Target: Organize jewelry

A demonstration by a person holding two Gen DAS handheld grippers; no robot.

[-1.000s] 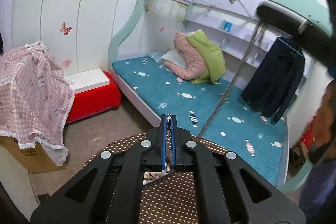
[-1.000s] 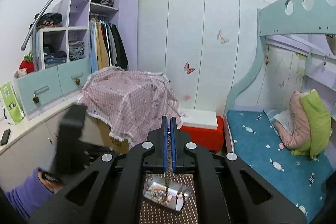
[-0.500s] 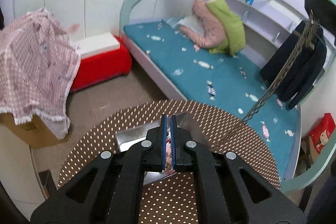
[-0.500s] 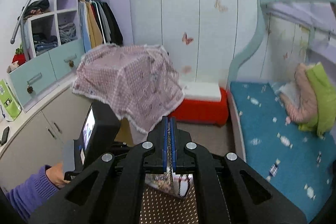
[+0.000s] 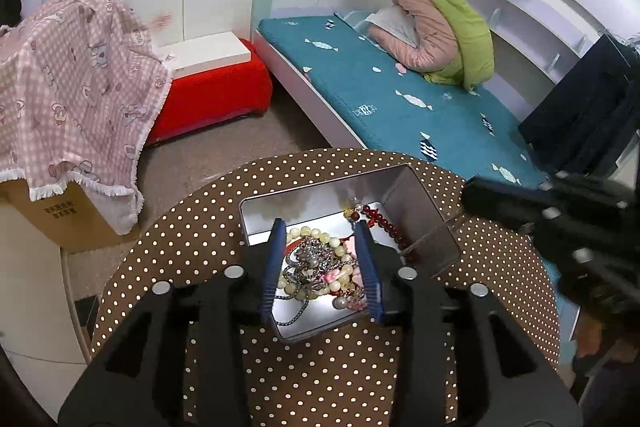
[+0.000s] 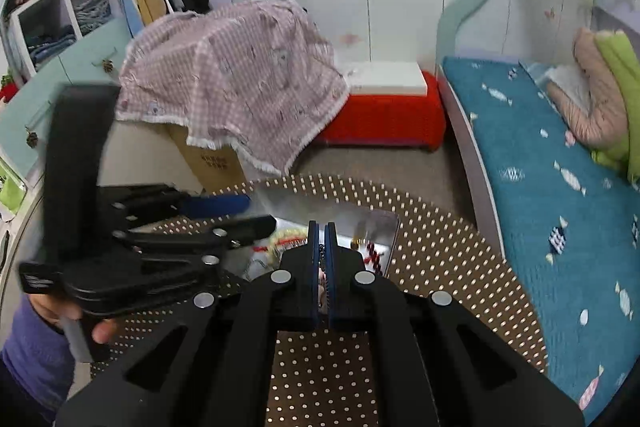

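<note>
Left wrist view, one dotted round table (image 5: pixel 192 251), one metal tin (image 5: pixel 416 203) holding tangled jewelry (image 5: pixel 316 267), left gripper (image 5: pixel 320 263) spread wide above it, right gripper (image 6: pixel 320 247) pinched on one chain (image 6: pixel 323 267).

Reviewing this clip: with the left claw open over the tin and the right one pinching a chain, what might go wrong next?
1. The chain in the shut right claw may run into the tangled pile, so lifting could drag other pieces out of the tin.
2. The open left claw straddles several strands; closing could grab more than one.
3. The claws sit close together and might collide.
</note>
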